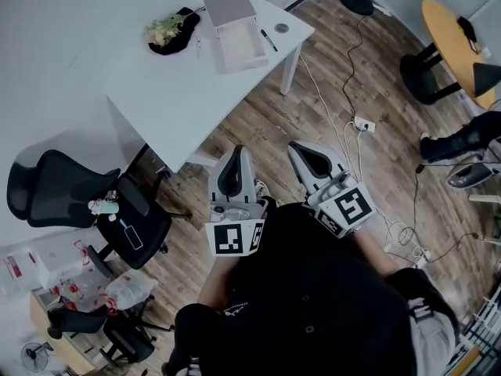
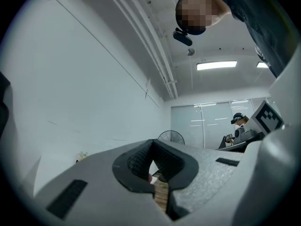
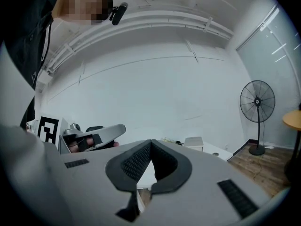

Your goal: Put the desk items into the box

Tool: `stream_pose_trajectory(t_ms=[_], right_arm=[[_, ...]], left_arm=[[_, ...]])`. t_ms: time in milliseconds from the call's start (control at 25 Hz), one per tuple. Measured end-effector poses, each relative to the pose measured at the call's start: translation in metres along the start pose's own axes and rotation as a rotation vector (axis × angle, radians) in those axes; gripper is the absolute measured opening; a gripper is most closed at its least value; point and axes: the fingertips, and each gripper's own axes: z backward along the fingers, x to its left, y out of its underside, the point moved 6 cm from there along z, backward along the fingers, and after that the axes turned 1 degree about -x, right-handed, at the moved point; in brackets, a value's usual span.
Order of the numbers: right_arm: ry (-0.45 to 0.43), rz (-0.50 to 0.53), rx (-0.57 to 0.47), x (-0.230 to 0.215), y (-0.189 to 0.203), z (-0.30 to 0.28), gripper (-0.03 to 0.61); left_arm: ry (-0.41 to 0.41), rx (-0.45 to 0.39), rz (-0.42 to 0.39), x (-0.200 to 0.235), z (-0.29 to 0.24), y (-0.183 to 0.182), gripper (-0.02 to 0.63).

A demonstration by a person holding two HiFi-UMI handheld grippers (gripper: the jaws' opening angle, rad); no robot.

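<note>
Far ahead on the white table [image 1: 180, 92] stands a pale open box [image 1: 235, 26]. Around it lie a black pen [image 1: 268, 40], a small round item [image 1: 282, 28] and a black cloth with a flower bunch [image 1: 171, 30]. Both grippers hang over the wooden floor close to my body, well short of the table. The left gripper [image 1: 235, 163] [image 2: 153, 147] is shut with nothing in it. The right gripper [image 1: 307, 155] [image 3: 149, 147] is also shut and holds nothing. The right gripper view shows the box [image 3: 194, 142] on the table beyond its jaws.
A black office chair [image 1: 94, 202] with small items on its seat stands left of me. Cables and a power strip [image 1: 362, 124] trail over the floor to the right. A round wooden table [image 1: 454, 30] and a seated person's legs [image 1: 470, 135] lie at the far right. A fan [image 3: 257, 102] stands by the wall.
</note>
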Motion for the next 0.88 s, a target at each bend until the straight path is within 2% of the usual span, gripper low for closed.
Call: stream_pose_trajectory(t_ms=[160,480,880], right_arm=[[-0.010,-0.019,-0.013,0.003,-0.006,-0.029,-0.002],[0.009,-0.033,-0.023,0.005,-0.010,-0.067,-0.002],[-0.008,-0.099,0.008,-0.029,0.005,-0.111,-0.002]], left_arm=[[-0.011,-0.030,-0.006,0.027,-0.002,-0.005,0.008],[-0.018,-0.020,-0.001,0.061,-0.010,-0.004,0.008],[-0.042,0.023,-0.006,0.082,-0.053,0.014,0.008]])
